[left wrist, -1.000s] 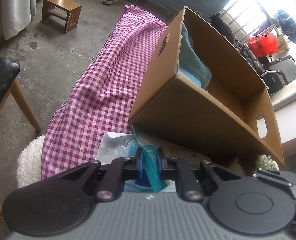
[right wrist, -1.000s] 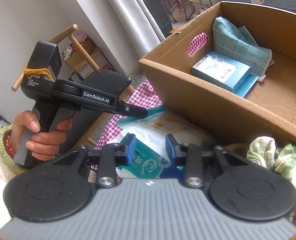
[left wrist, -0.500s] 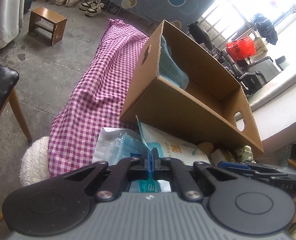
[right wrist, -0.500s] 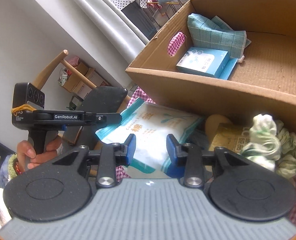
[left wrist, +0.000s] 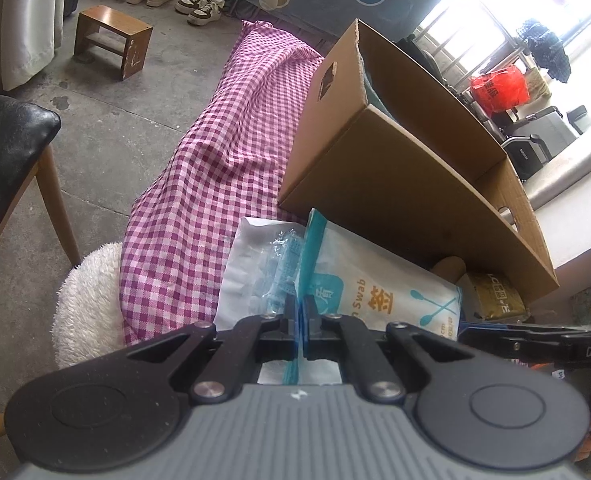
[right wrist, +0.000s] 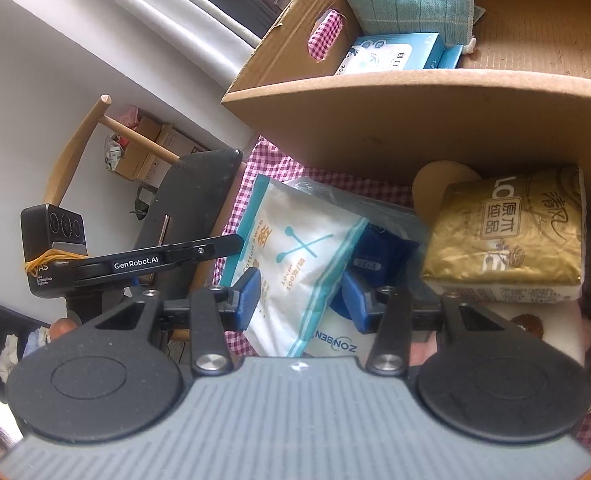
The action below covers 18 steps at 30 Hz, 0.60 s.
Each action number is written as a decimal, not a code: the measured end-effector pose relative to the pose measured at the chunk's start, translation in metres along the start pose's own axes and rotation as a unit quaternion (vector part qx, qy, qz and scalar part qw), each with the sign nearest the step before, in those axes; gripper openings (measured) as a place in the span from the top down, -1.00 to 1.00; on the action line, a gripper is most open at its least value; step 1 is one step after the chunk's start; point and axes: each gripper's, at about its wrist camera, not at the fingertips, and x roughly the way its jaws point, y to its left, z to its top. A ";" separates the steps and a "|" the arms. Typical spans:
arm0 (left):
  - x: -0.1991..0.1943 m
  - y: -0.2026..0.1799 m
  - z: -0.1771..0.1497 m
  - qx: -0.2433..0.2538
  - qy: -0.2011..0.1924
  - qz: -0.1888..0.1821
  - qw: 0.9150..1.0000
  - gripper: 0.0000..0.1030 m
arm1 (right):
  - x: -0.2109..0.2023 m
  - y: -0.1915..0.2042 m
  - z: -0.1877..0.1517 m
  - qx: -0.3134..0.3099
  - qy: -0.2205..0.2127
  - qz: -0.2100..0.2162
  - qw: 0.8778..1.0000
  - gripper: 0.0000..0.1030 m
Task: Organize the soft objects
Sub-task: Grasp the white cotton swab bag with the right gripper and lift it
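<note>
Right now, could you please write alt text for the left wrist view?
The left gripper is shut on the teal edge of a cotton swab bag, which lies on a pink checked cloth beside an open cardboard box.

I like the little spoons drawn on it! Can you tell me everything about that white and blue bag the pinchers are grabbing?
The cotton swab bag is a flat, soft plastic pouch, white with teal edges and a crossed-swabs drawing plus "Swab" lettering. It lies tilted in front of the cardboard box, over the pink checked cloth and overlapping a clear plastic packet. The left gripper is shut on its teal edge. The right gripper is open, with a finger on each side of the bag.
</note>
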 end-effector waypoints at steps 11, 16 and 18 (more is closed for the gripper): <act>-0.015 0.001 -0.002 -0.020 -0.019 -0.034 0.999 0.95 | -0.002 0.007 -0.005 -0.031 -0.042 -0.018 0.998 0.62; -0.039 -0.007 0.004 -0.016 -0.050 -0.049 0.997 0.94 | -0.023 0.018 0.002 -0.037 -0.072 0.006 0.997 0.62; -0.053 -0.013 0.009 -0.009 -0.068 -0.055 0.996 0.94 | -0.034 0.025 0.007 -0.040 -0.089 0.022 0.995 0.62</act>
